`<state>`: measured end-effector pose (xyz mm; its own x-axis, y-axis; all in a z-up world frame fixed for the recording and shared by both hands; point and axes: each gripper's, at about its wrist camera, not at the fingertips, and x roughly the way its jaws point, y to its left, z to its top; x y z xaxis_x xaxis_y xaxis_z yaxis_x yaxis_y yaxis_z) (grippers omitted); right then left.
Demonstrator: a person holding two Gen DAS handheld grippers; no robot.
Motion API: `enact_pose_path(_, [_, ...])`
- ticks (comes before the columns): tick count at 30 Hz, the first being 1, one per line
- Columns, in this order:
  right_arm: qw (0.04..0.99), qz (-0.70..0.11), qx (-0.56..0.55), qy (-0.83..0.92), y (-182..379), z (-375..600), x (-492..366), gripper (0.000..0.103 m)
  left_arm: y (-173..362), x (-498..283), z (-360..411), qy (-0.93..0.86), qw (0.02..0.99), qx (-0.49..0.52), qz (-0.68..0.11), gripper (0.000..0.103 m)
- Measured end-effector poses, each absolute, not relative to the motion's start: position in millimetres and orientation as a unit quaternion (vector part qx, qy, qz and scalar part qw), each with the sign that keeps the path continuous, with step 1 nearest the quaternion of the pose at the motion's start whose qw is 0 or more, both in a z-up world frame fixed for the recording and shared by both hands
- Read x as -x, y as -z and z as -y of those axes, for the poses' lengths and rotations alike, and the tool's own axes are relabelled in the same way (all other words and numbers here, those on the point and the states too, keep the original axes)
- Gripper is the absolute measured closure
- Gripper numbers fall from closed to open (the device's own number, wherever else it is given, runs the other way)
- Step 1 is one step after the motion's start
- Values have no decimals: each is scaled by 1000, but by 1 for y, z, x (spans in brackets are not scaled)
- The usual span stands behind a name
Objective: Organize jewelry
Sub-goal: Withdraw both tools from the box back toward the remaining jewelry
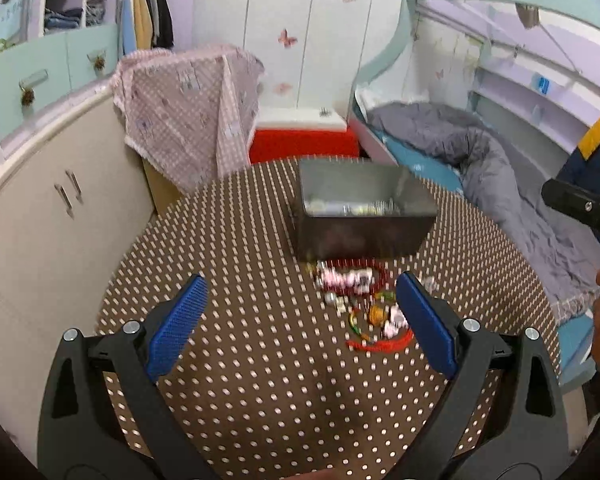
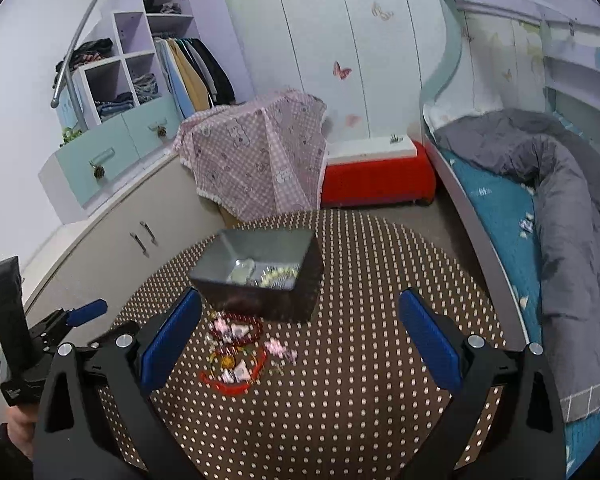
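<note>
A grey metal box (image 1: 360, 216) stands on the round brown dotted table (image 1: 240, 360), with a few pale jewelry pieces (image 1: 356, 207) inside. A loose pile of jewelry (image 1: 364, 304), red bead strings, pink charms and an orange bead, lies just in front of the box. My left gripper (image 1: 302, 308) is open and empty above the table, the pile near its right finger. In the right wrist view the box (image 2: 260, 272) and pile (image 2: 240, 348) sit ahead to the left. My right gripper (image 2: 300, 328) is open and empty. The left gripper (image 2: 60, 320) shows at the left edge.
A beige cabinet (image 1: 40, 220) stands left of the table. A pink checked cloth (image 1: 188, 112) covers furniture behind it. A red and white bench (image 2: 376, 172) is at the back. A bed with a grey duvet (image 2: 560, 208) runs along the right.
</note>
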<state>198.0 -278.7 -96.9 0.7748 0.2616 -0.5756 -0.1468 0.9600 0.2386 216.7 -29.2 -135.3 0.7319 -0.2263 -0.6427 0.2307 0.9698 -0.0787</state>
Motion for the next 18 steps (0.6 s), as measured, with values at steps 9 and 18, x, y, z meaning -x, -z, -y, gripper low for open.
enact_pose_path(9, [924,-352,-106,-105,129,287,-196,8,179,-234,54,124,907,-37,-401,10])
enact_pose_path(18, [917,-368,-109,-104,140,292,-202,8,204,-250,69,123,888,-57,-440,25])
